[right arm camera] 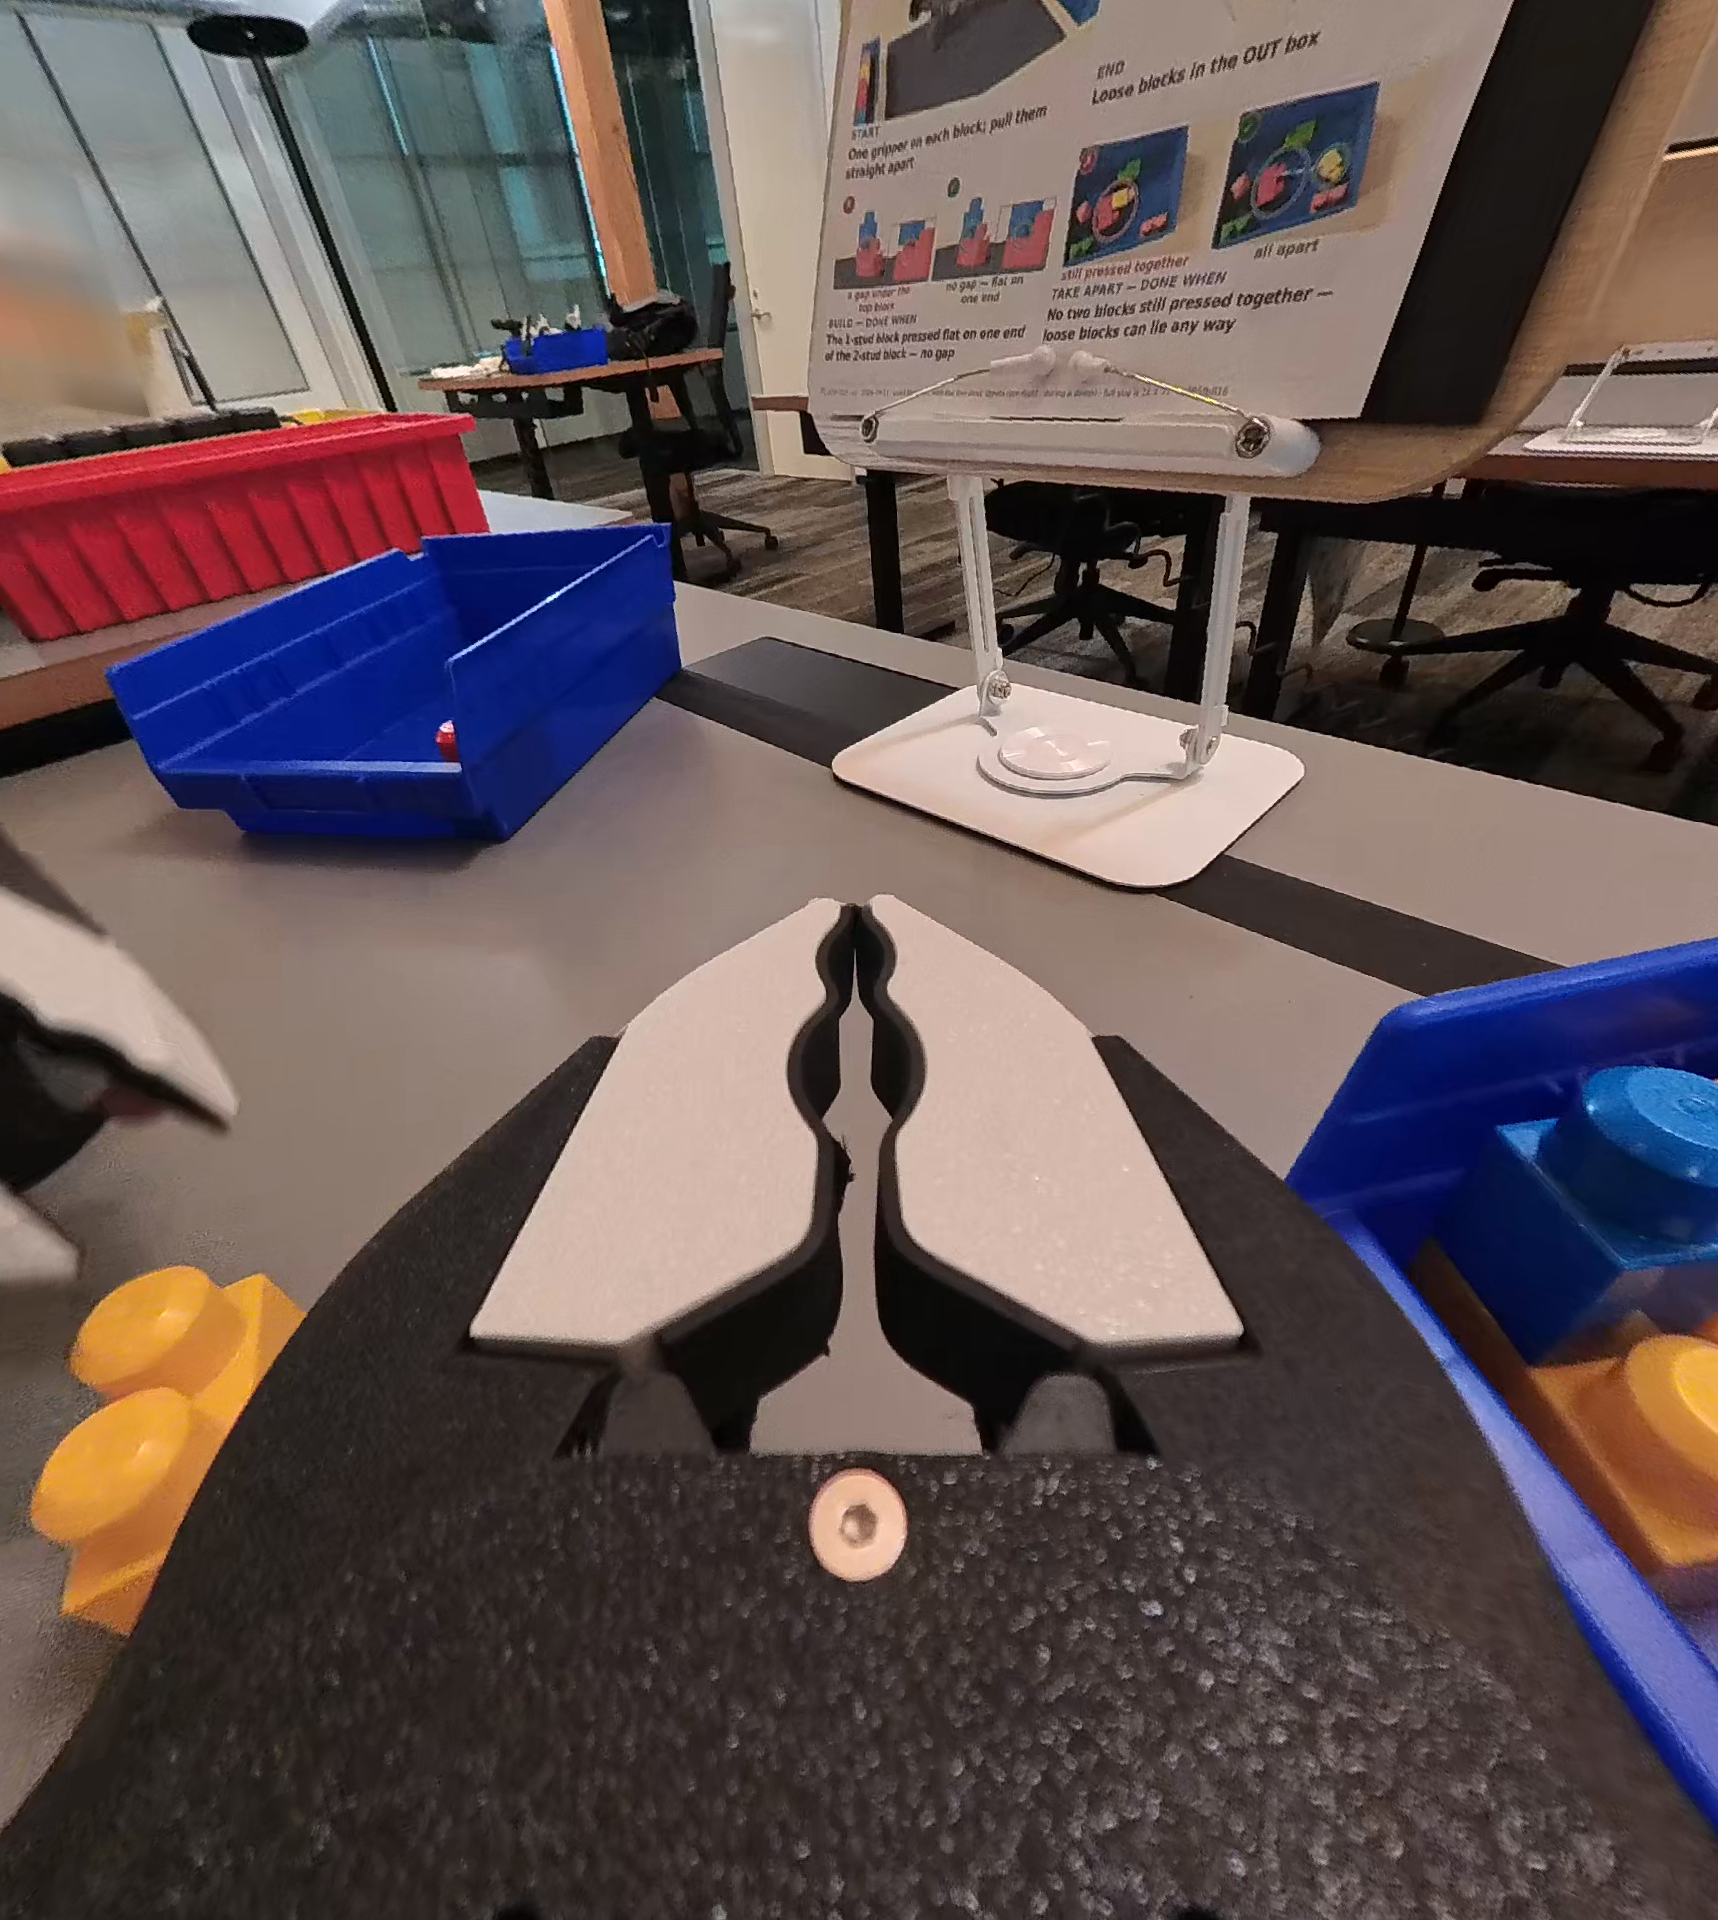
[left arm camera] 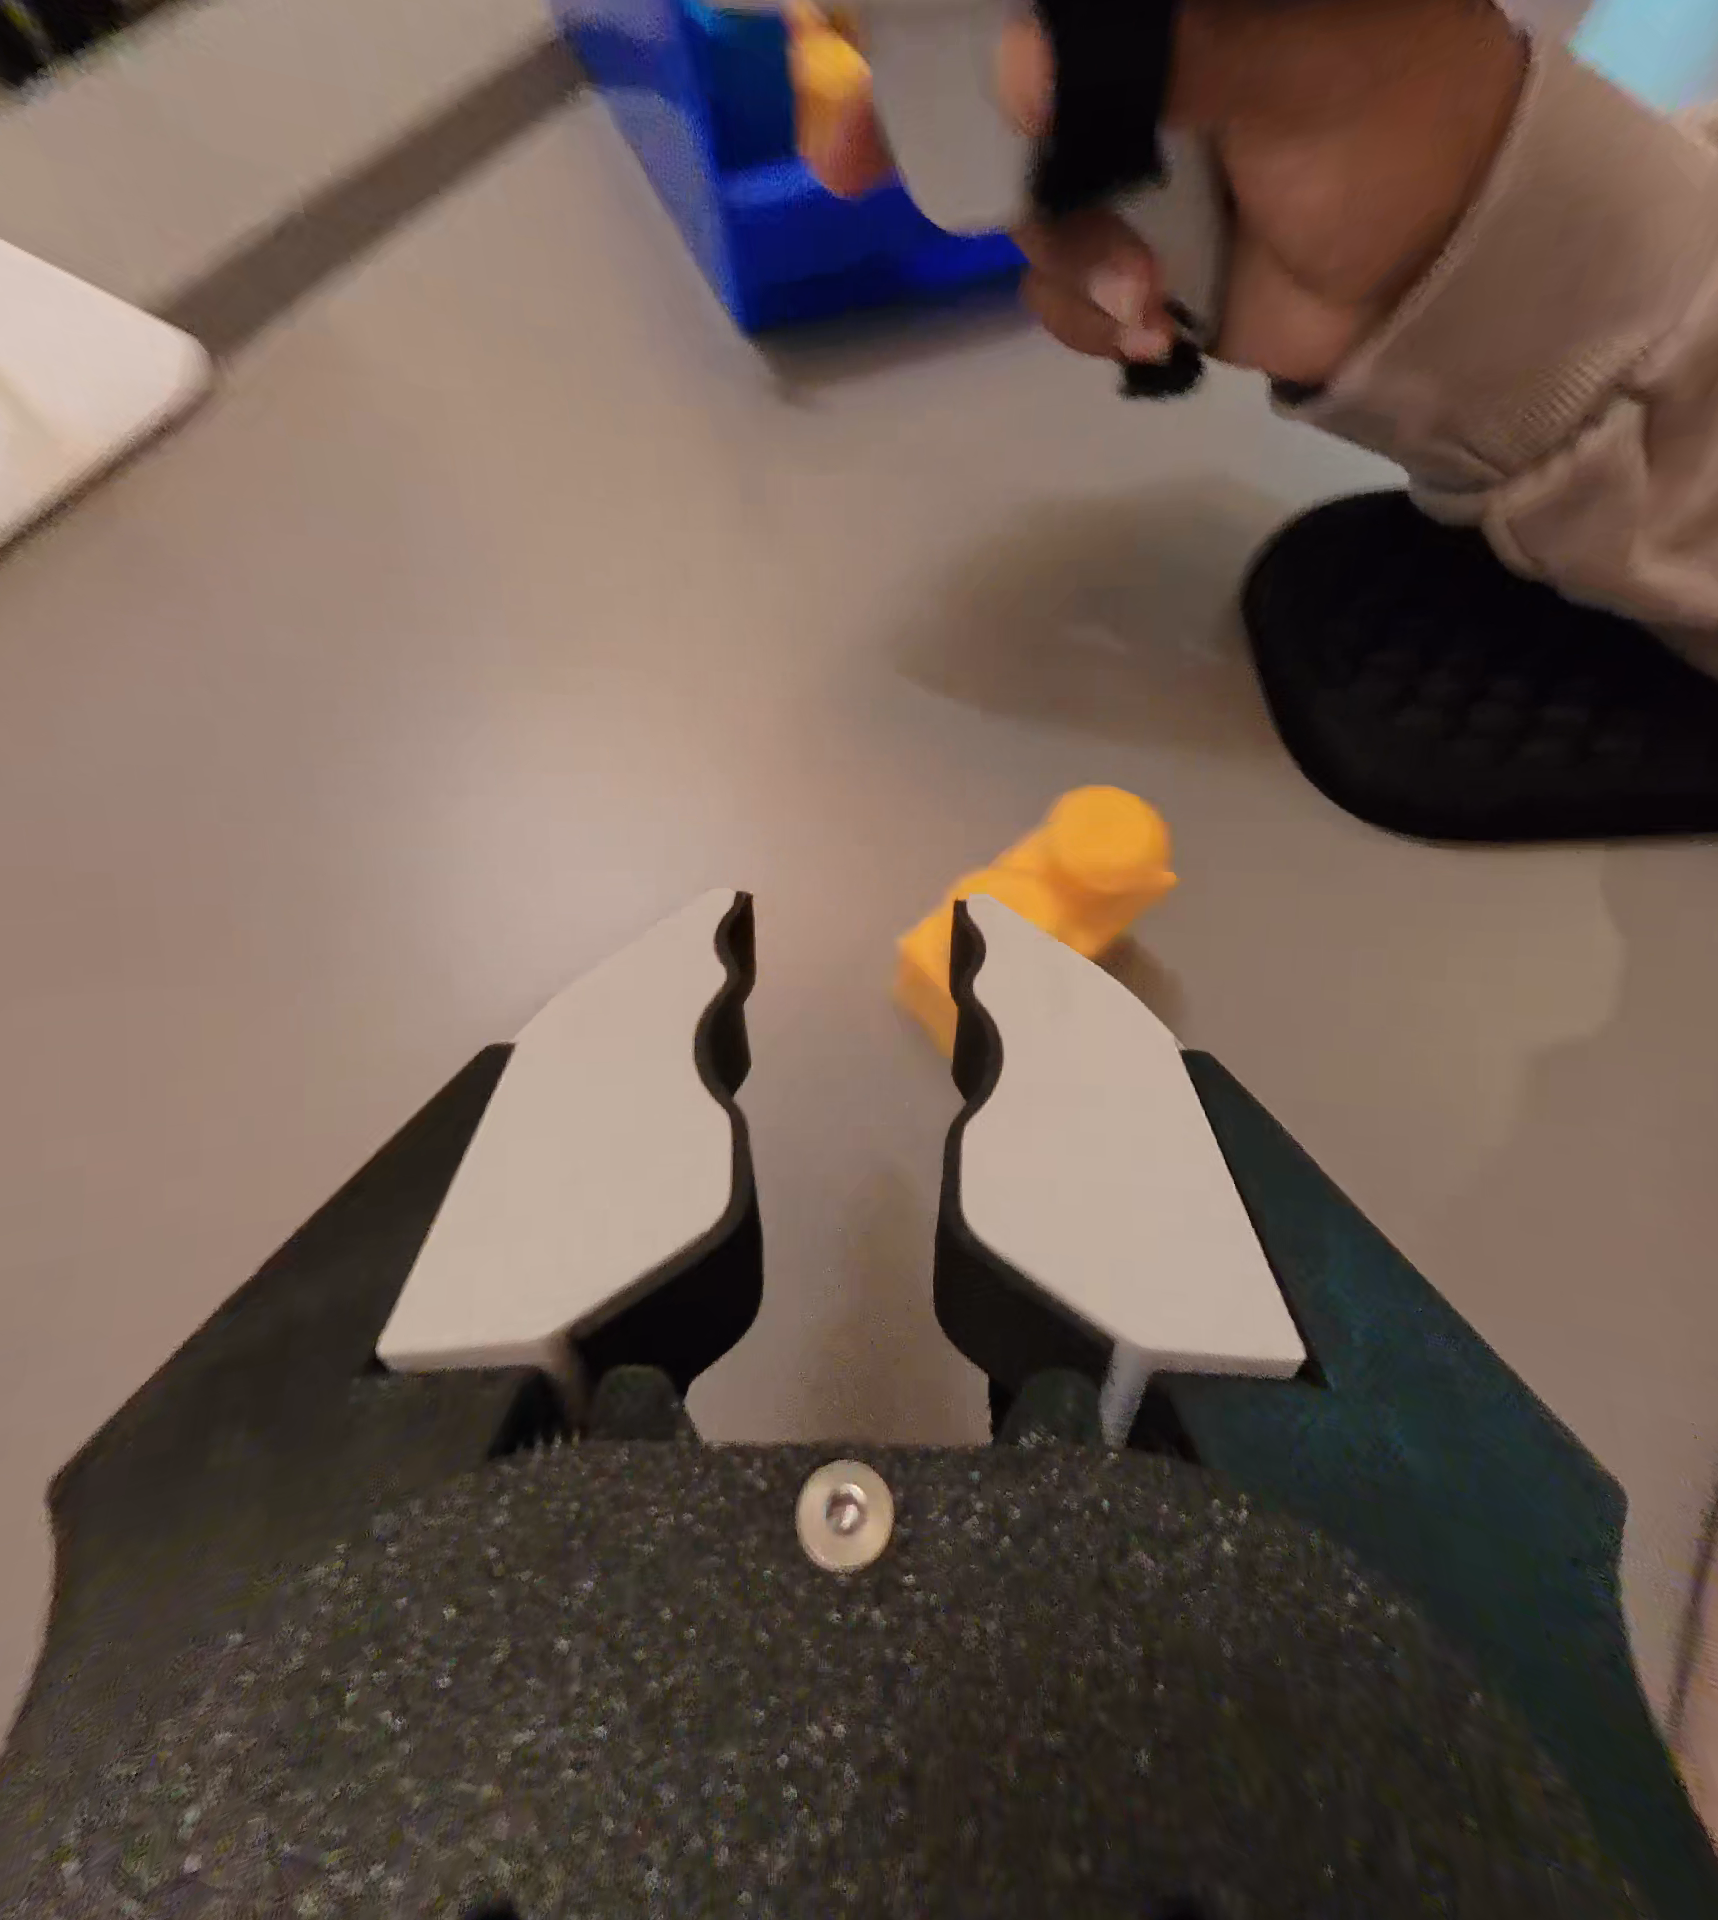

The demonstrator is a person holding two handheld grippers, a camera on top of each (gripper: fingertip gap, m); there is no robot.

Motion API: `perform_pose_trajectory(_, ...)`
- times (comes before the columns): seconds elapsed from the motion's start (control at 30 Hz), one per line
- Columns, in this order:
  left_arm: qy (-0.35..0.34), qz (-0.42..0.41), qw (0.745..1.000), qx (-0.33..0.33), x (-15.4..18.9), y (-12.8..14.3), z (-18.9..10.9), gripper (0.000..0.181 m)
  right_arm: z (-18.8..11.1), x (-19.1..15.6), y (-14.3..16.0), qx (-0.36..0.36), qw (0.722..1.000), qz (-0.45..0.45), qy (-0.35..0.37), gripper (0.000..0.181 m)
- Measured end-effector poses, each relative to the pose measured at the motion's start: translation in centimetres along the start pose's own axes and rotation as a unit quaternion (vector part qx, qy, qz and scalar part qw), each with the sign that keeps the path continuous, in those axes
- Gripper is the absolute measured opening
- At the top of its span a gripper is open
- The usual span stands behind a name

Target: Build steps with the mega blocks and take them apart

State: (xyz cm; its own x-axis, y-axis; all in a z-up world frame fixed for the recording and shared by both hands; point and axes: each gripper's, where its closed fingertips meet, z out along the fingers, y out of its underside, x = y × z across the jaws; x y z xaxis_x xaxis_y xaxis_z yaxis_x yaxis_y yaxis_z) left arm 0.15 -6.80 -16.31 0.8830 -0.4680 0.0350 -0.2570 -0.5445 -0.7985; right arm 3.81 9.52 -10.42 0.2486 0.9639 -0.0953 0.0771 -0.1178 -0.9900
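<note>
A yellow two-stud mega block point(left arm camera: 1052, 894) lies on its side on the grey table point(left arm camera: 419, 779), just right of my left gripper point(left arm camera: 853, 914). The left gripper is open and empty, and its right finger partly hides the block. My right gripper point(right arm camera: 860, 914) is shut and empty above the table. The same yellow block point(right arm camera: 148, 1423) shows at its lower left. A blue bin point(right arm camera: 1457, 1049) on the right holds a blue one-stud block point(right arm camera: 1644, 1174) and yellow blocks point(right arm camera: 1686, 1413). In the left wrist view the right gripper point(left arm camera: 959, 125) is blurred, held by a hand over that bin point(left arm camera: 813, 260).
A second blue bin point(right arm camera: 398, 686) with a small red piece point(right arm camera: 447, 740) stands at the far left, and a red bin point(right arm camera: 200, 520) stands behind it. A white stand point(right arm camera: 1063, 779) holds an instruction sheet at the back. A black pad point(left arm camera: 1457, 675) lies under the person's sleeve. One gripper's finger ends stand about 20 cm off the other's.
</note>
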Motion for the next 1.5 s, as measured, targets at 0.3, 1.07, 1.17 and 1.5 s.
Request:
perform_pose_trajectory(0.3,-0.248,-0.138,0.954,0.095,-24.2,1.1,-11.0,0.037,-0.2,-0.2,-0.2,0.004,1.0,-0.004,-0.007,0.0)
perform_pose_trajectory(1.07,-0.273,-0.206,0.94,-0.006,-33.5,7.5,-11.5,0.029,-0.5,-0.2,-0.2,0.005,1.0,-0.004,-0.007,0.0)
perform_pose_trajectory(1.17,-0.274,-0.174,0.945,0.046,-31.6,4.2,-13.5,0.028,-0.5,0.0,-0.2,0.004,1.0,-0.003,-0.006,0.0)
perform_pose_trajectory(1.5,-0.086,-0.06,0.994,0.026,-13.4,0.7,-7.5,0.028,0.0,-0.7,0.7,-0.011,1.0,-0.008,-0.022,0.0)
